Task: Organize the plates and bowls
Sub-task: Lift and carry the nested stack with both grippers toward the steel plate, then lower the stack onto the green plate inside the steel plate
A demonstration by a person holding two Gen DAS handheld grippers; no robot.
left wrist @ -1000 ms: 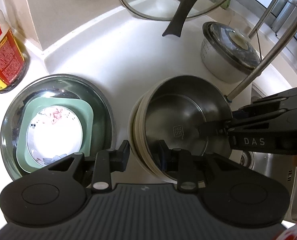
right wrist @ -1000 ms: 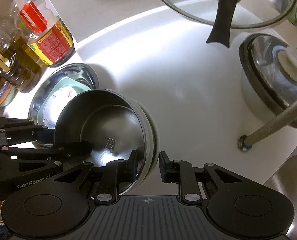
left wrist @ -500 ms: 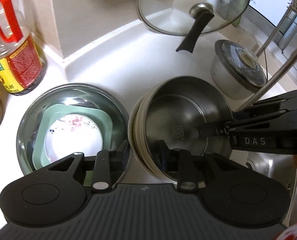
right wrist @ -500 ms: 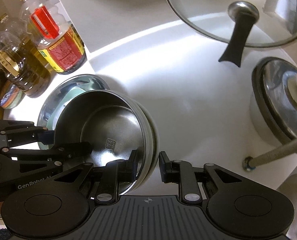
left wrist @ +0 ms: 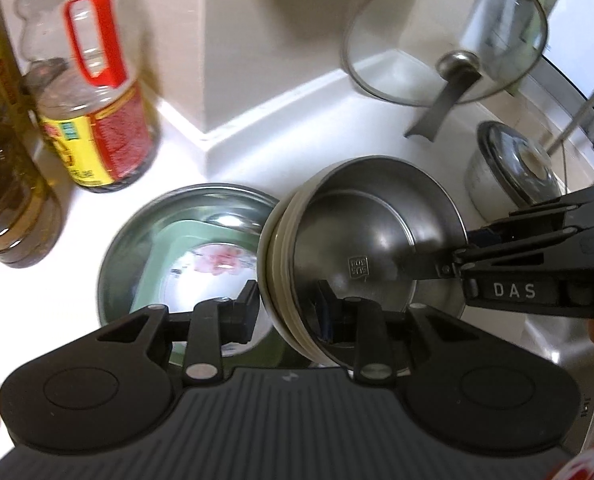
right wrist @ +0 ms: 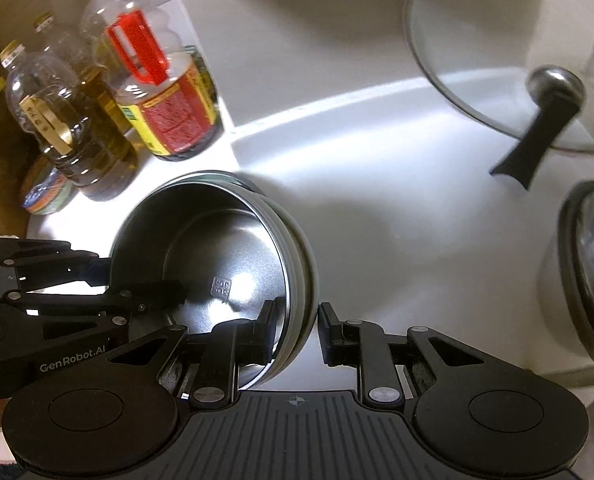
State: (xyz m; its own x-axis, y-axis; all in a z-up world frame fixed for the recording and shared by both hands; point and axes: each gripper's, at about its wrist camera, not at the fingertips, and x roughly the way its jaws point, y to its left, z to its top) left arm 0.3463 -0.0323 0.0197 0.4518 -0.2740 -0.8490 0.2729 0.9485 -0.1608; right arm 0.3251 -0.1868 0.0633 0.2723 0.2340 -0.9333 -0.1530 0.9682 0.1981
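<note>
1. Bowls nested in a stack (left wrist: 361, 256) fill the centre of the left wrist view: a steel bowl on top, cream-rimmed ones beneath, the whole stack tilted and held clear of the white counter (left wrist: 297, 120).
2. Left gripper (left wrist: 287, 308), at the lower middle of its own view, has its jaws drawn narrow on the stack's near rim — one finger outside the cream rims, the other inside the steel bowl.
3. Right gripper (right wrist: 297, 328) grips the opposite rim the same way in the right wrist view, its left finger inside the steel bowl and its right finger outside, jaws narrow on the stack.
4. Each gripper shows in the other's view: the right one enters from the right edge of the left view, the left one from the left edge of the right view.
5. Left of the stack in the left view, partly behind it, a steel basin (left wrist: 157, 240) rests on the counter, holding a green square dish (left wrist: 165, 264) with a flowered plate (left wrist: 213, 264) inside.
6. Oil bottles (right wrist: 165, 92) stand at the upper left — a glass lid (left wrist: 449, 36) leans against the wall at the upper right, a lidded steel pot (left wrist: 513, 172) below it.
</note>
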